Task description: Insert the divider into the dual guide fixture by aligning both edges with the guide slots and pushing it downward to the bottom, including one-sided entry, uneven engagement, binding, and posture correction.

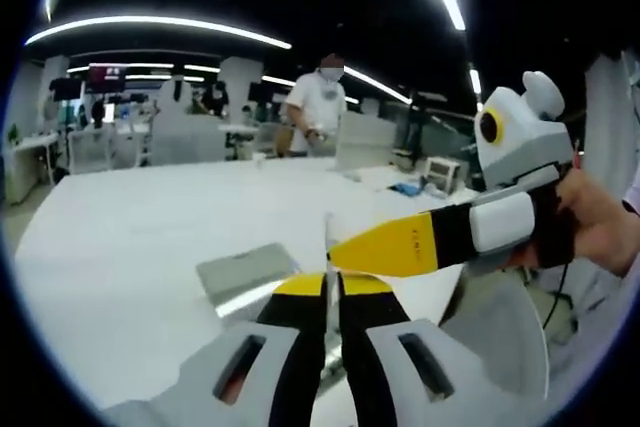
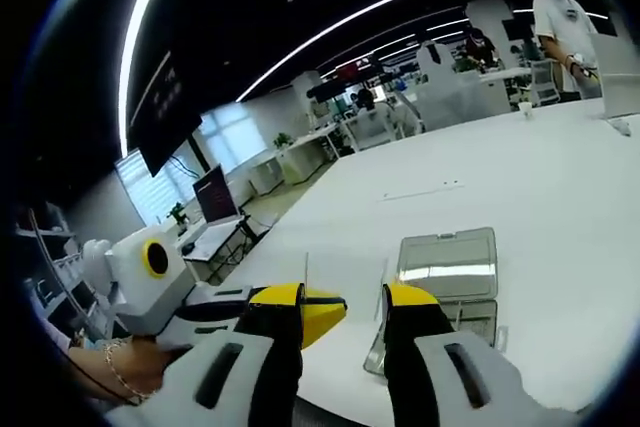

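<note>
Jaws of the left gripper (image 1: 332,292) stand close together, clamped edge-on onto a thin, pale divider (image 1: 327,239) whose top edge rises as a slim upright line just above the yellow tips. Jaws of the right gripper (image 2: 350,307) stand apart with a clear gap between them; in the left gripper view this gripper (image 1: 345,255) reaches in from the right, its yellow tip touching or just beside the divider, held by a person's hand (image 1: 600,222).

In the right gripper view the divider (image 2: 306,269) shows as a thin vertical sliver at the left jaw tip. Beyond and slightly right of the jaws lies the metal fixture (image 2: 447,265), a shiny flat-topped piece resting on the white tabletop (image 2: 540,177); an upright plate edge (image 2: 384,282) rises at its near left side, but whether that is a guide slot I cannot tell. The fixture (image 1: 245,277) sits left of the left jaws and lower.

Judging from this, the divider is upright, not yet in the fixture, and must travel over to it. The left gripper carries it; the right is nearer the fixture.

A person (image 1: 318,107) stands well beyond the tabletop.
</note>
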The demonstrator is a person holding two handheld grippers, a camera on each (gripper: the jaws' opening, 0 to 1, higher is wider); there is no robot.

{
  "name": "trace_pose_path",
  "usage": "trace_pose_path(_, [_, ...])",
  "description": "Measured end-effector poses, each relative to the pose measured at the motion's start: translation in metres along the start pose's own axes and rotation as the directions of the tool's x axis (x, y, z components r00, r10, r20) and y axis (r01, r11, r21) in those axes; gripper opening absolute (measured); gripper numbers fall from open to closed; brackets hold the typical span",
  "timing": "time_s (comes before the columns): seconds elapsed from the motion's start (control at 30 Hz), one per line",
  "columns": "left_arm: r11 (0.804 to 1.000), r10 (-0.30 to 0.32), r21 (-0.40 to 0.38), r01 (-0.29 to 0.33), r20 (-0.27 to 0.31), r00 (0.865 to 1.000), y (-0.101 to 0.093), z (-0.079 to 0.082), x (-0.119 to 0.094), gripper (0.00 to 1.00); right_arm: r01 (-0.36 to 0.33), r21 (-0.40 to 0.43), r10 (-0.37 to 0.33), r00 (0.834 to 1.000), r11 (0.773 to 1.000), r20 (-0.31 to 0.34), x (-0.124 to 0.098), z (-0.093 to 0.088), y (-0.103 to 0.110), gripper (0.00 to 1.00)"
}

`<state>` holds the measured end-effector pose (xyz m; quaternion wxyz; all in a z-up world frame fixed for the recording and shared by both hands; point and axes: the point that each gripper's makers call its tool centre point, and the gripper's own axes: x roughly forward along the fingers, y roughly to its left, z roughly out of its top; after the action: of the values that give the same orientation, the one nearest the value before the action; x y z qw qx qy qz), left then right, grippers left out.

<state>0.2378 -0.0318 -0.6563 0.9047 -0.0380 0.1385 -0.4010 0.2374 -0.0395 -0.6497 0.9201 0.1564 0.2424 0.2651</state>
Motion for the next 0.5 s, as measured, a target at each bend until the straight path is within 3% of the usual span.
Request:
trace_pose_path(0.07, [1.000,-0.001,-0.005,0.001,-0.004,1.000,0.000,-0.002,0.000,0.00,0.002,0.001,-0.002,1.000,1.000,-0.009,0.001,-0.002,-0.001,0.25])
trace_pose_path(0.1, [1.000,0.010,0.004,-0.010,-0.020,1.000,0.000,-0.006,0.000,0.00,-0.016,-0.008,0.016,1.000,1.000,-0.014,0.000,-0.002,0.001,0.11])
trace_pose_path(0.13, [1.000,0.010,0.006,-0.009,-0.024,1.000,-0.001,-0.008,0.002,0.00,0.015,-0.009,-0.015,0.999,1.000,-0.029,0.000,-0.004,-0.003,0.00])
trace_pose_path(0.17, [1.000,0.009,0.003,-0.009,-0.025,1.000,0.000,-0.009,0.002,0.00,0.043,-0.088,-0.049,0.996,0.995,-0.071,-0.002,-0.010,-0.010,0.00])
trace_pose_path(0.2, [1.000,0.008,-0.011,-0.008,-0.026,1.000,0.000,-0.009,0.001,0.00,0.049,-0.108,-0.057,0.996,0.993,-0.069,0.002,-0.012,-0.011,0.02])
trace_pose_path(0.27, [1.000,0.015,-0.003,-0.015,-0.027,1.000,0.004,-0.011,0.002,0.00,0.006,-0.034,-0.008,0.998,0.999,-0.070,0.002,-0.016,-0.004,0.00])
trace_pose_path(0.5, [1.000,0.029,-0.008,-0.029,-0.037,0.999,0.017,-0.018,0.002,0.00,0.044,-0.055,-0.048,0.997,0.997,-0.068,-0.002,-0.015,-0.023,0.00])
